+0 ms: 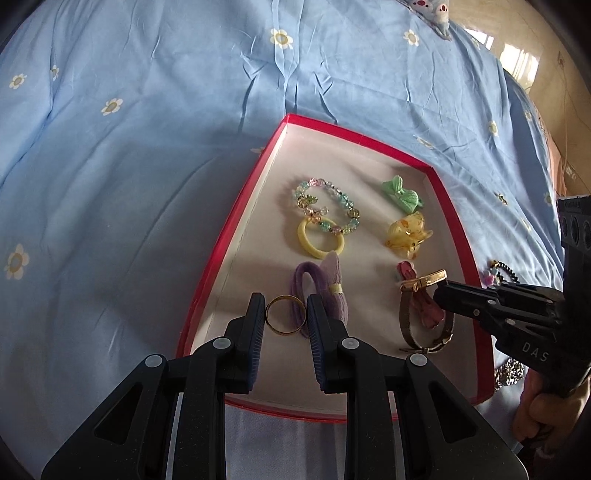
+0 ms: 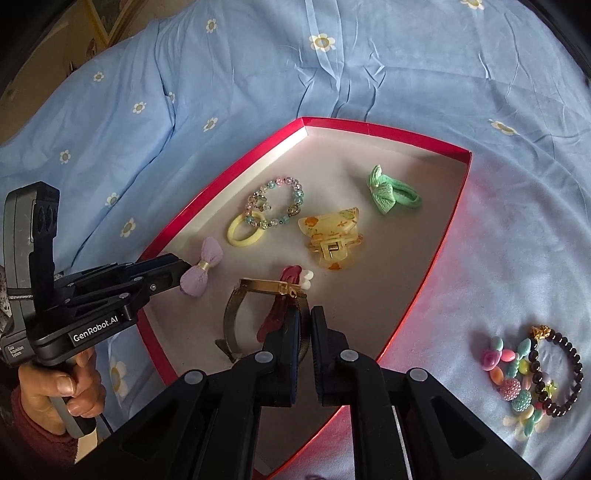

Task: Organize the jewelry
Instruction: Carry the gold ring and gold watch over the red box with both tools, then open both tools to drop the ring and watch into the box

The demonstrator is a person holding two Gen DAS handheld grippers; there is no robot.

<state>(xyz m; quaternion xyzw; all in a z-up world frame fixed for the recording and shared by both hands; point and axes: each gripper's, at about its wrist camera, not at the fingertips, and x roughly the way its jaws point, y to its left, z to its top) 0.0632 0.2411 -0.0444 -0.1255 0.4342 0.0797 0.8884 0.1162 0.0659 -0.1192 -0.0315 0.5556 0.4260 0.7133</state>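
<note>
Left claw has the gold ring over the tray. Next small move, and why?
Probably ease the left claw slightly lower, toward the bare lining, before any release. The gold ring is pinched between its pads, inside the red tray and close beside the purple bow hair tie. Whether it touches the floor yet is unclear, so opening now might drop it.

This is a home bedroom: a bed is covered by a wrinkled blue sheet printed with small daisies. At one o'clock in the left wrist view lies a cartoon-printed pillow, with a glossy tiled floor beyond.
</note>
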